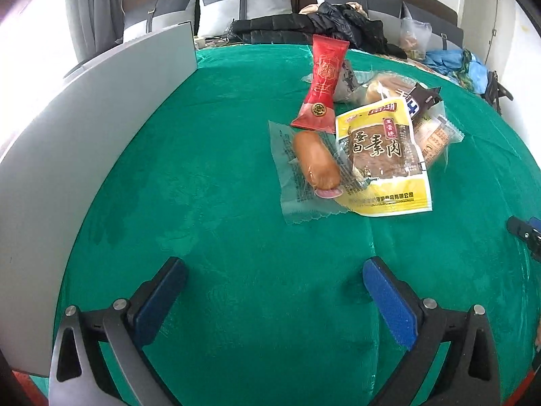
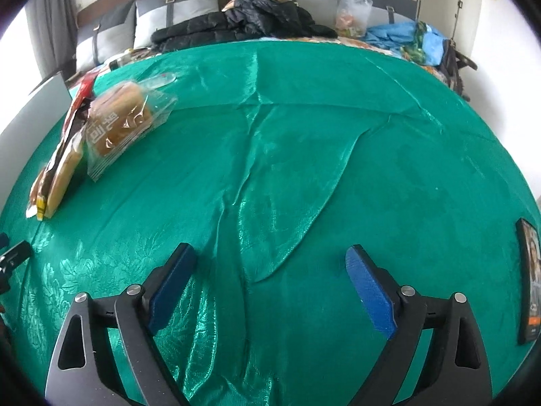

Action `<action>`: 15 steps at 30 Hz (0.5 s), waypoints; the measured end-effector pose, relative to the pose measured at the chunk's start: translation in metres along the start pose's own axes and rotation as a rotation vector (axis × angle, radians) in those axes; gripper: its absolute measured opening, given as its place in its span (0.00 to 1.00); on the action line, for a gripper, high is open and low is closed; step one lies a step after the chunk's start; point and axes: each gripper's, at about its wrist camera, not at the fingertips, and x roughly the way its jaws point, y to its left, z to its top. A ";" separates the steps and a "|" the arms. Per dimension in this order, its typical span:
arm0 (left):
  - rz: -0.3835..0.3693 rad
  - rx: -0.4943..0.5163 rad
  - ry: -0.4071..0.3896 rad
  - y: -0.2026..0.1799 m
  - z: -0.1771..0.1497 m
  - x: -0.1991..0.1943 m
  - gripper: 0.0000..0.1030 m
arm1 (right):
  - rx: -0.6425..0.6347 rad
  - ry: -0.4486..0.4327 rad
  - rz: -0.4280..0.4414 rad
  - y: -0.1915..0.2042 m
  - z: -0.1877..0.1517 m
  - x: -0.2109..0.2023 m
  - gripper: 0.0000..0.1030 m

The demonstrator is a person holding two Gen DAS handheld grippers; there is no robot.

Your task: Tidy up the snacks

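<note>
Both my left gripper (image 1: 275, 279) and right gripper (image 2: 272, 264) hover spread and empty over green cloth (image 1: 219, 230), so next I reach ahead for the sausage pack (image 1: 311, 169) fronting the snack pile.

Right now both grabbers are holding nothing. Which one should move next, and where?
Probably the left gripper should ease forward to the sausage pack. Its jaws stand open and empty over the green cloth, and that pack lies nearest, at the pile's front edge. The right gripper faces bare cloth.
</note>
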 end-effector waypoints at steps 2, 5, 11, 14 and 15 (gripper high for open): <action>0.001 -0.001 -0.002 0.002 -0.002 -0.001 1.00 | 0.001 0.000 0.001 0.000 0.000 0.000 0.90; 0.000 0.000 -0.002 0.002 -0.001 -0.001 1.00 | 0.000 0.000 0.001 0.000 0.000 0.000 0.90; 0.000 0.000 -0.002 0.002 -0.002 -0.001 1.00 | 0.001 0.000 0.001 0.000 0.000 0.000 0.90; 0.000 0.000 -0.002 0.002 -0.002 -0.001 1.00 | 0.000 0.000 0.001 0.000 0.000 0.000 0.90; 0.000 -0.001 -0.002 0.002 -0.002 -0.001 1.00 | 0.000 0.000 0.001 0.000 0.000 0.000 0.90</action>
